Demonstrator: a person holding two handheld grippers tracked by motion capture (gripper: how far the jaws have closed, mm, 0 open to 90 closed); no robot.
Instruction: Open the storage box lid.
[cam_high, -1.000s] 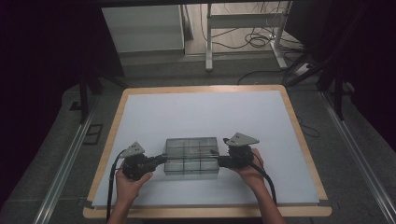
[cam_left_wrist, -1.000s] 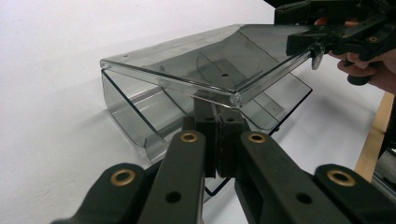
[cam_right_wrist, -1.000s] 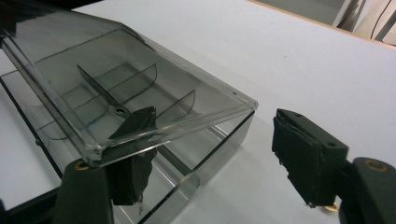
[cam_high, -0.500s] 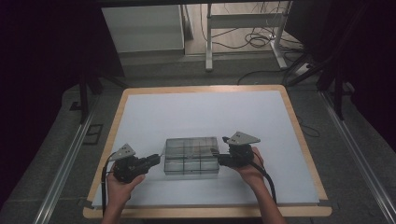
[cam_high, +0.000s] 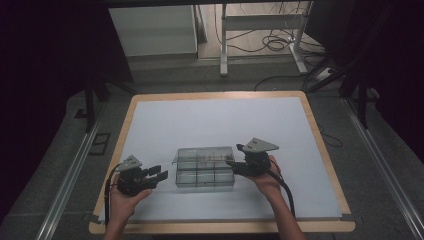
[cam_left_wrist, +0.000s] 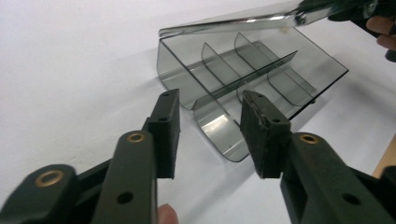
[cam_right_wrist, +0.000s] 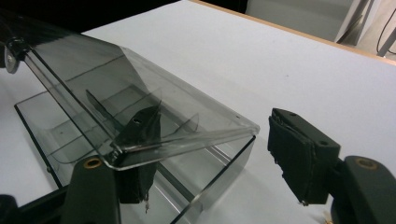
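step: opening divided clear box (cam_high: 205, 168) | box: mid-table, long axis running hand to hand | left gripper (cam_high: 159, 176): just left of box, jaws just been opening, nothing between | right gripper (cam_high: 231, 166): at box's right end, jaws apart, one under raised lid (cam_right_wrist: 140, 107), nearer

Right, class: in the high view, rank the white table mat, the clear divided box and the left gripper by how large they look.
1. White table mat, largest by far.
2. Clear divided box.
3. Left gripper, smallest, though it sits slightly nearer the camera.
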